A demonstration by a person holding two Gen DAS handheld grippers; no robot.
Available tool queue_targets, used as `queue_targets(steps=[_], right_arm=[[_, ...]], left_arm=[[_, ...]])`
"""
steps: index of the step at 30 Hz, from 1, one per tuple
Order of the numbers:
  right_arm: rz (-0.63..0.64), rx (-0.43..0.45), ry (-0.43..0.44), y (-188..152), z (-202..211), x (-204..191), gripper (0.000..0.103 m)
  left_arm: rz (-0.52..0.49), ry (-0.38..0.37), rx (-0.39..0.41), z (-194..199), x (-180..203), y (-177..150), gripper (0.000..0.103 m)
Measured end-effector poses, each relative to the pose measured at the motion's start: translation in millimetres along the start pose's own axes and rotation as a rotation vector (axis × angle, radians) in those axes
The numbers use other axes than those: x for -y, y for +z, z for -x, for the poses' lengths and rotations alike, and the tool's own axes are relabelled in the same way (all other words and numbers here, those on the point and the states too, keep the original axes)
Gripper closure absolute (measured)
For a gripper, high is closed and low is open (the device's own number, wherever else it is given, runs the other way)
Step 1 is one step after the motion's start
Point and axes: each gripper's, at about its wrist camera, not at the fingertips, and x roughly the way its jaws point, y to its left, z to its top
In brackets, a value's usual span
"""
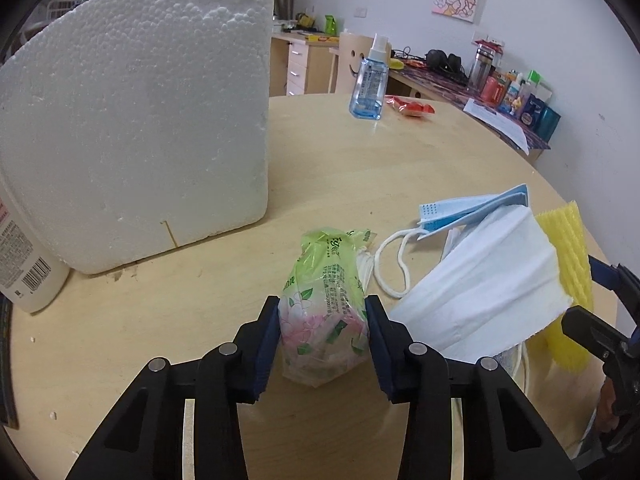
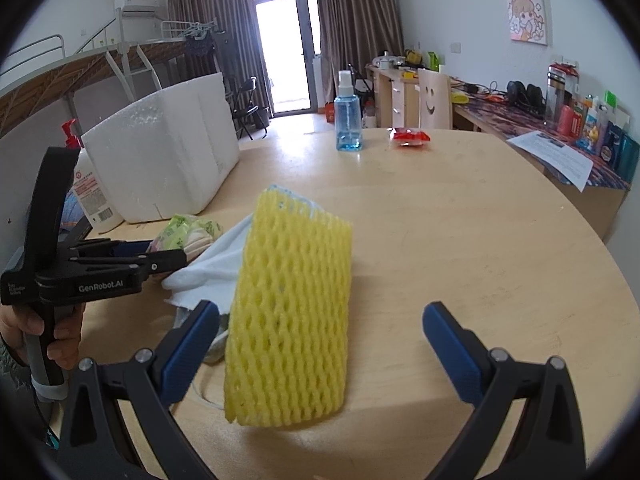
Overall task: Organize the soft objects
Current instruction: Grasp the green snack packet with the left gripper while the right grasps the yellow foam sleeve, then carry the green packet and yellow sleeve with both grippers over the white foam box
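A green and pink plastic tissue pack (image 1: 324, 280) lies on the round wooden table (image 1: 360, 168). My left gripper (image 1: 322, 312) is shut on it, with a blue pad pressed against each side. To its right lie a folded white tissue (image 1: 480, 296), blue face masks (image 1: 472, 208) with a white ear loop, and a yellow foam net (image 1: 568, 256). In the right wrist view the yellow foam net (image 2: 288, 312) lies between the wide-apart fingers of my right gripper (image 2: 320, 312), which is open; neither pad touches the net. The left gripper (image 2: 160, 256) shows from the side, held by a hand.
A large white foam box (image 1: 140, 120) stands at the left, with a white labelled bottle (image 1: 24, 272) beside it. A blue spray bottle (image 1: 368, 84) and a red packet (image 1: 412, 108) sit at the table's far side. A cluttered desk (image 2: 520, 120) runs along the right wall.
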Motion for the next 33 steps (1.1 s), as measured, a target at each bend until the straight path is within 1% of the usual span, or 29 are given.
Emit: queue_targets(steps=[1, 3, 7, 10, 11, 12, 16, 18, 19, 20, 21, 22, 24, 27, 33], right_arm=[[0.003, 0.000, 0.000, 0.2, -0.2, -0.5, 0.000], [0.009, -0.002, 0.001, 0.4, -0.5, -0.4, 0.000], [0.015, -0.009, 0.001, -1.0, 0.6, 1.4, 0.001], [0.030, -0.023, -0.008, -5.6, 1.2, 1.5, 0.006], [0.034, -0.030, -0.007, -7.3, 0.8, 1.4, 0.012], [0.036, -0.040, -0.002, -8.8, -0.2, 1.5, 0.021], [0.029, -0.070, -0.005, -14.0, -4.0, 5.0, 0.037], [0.027, -0.074, -0.009, -15.7, -4.0, 7.0, 0.050], [0.023, -0.071, -0.011, -16.3, -3.2, 8.4, 0.054], [0.017, -0.072, -0.015, -16.6, -2.7, 10.3, 0.062], [0.012, -0.074, -0.016, -16.7, -2.5, 11.6, 0.067], [0.005, -0.081, -0.019, -17.4, -3.3, 14.2, 0.069], [-0.011, -0.091, -0.022, -18.7, -5.1, 19.1, 0.083], [-0.036, -0.074, -0.025, -17.8, -0.8, 26.1, 0.085], [-0.045, -0.046, -0.029, -13.1, 9.5, 30.5, 0.086]], left_arm=[[0.002, -0.004, -0.002, -0.9, 0.1, 0.7, 0.066], [-0.003, -0.013, -0.003, -1.4, 0.3, 0.1, 0.067], [-0.015, -0.008, 0.007, -1.0, 0.4, -1.4, 0.070], [-0.013, -0.010, 0.008, -0.9, -0.1, -1.6, 0.070], [-0.012, -0.011, 0.008, -0.9, -0.1, -1.4, 0.070], [-0.012, -0.012, 0.007, -1.1, 0.1, -1.3, 0.070], [-0.014, -0.021, 0.012, 0.2, 0.1, -2.0, 0.072], [-0.016, -0.023, 0.013, 0.6, 0.4, -2.8, 0.073], [-0.016, -0.023, 0.015, 0.9, 0.4, -2.8, 0.073], [-0.016, -0.026, 0.017, 1.4, 0.4, -2.9, 0.073], [-0.017, -0.028, 0.016, 1.4, 1.2, -2.7, 0.073], [-0.019, -0.029, 0.017, 1.5, 1.8, -2.6, 0.073], [-0.021, -0.032, 0.023, 2.6, 2.1, -3.4, 0.073], [-0.032, -0.039, 0.030, 4.4, 3.8, -5.1, 0.075], [-0.044, -0.043, 0.070, 13.2, 6.8, -5.3, 0.076]])
